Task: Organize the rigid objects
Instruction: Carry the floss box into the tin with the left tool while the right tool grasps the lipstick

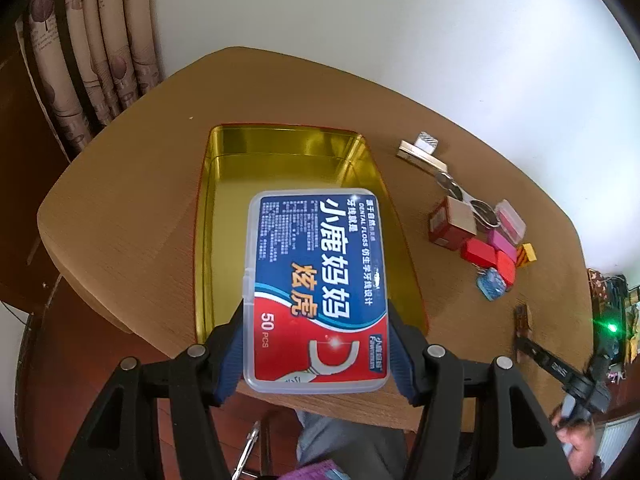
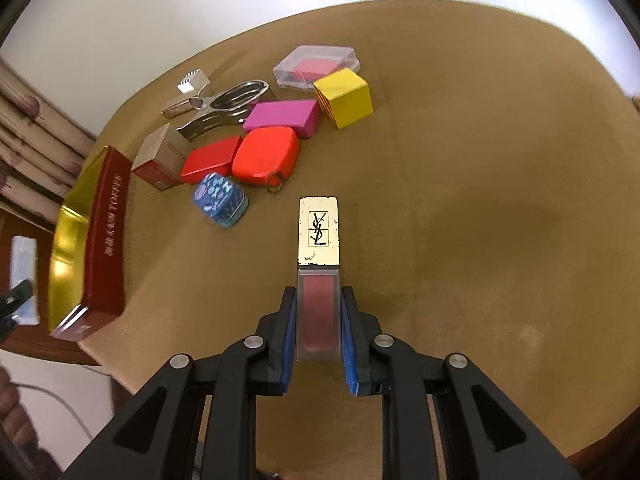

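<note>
Right tongs downward, clamping lipstick

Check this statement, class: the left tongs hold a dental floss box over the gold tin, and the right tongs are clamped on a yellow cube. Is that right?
Not quite. The right tongs are clamped on a gold-capped lip gloss tube, as the right wrist view shows; the yellow cube sits untouched on the table. The left tongs do hold the dental floss box over the gold tin.

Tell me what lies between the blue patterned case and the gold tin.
Right wrist view: bare tabletop separates the blue case from the tin. The small red-and-tan box and red block sit farther back, off that line.
</note>
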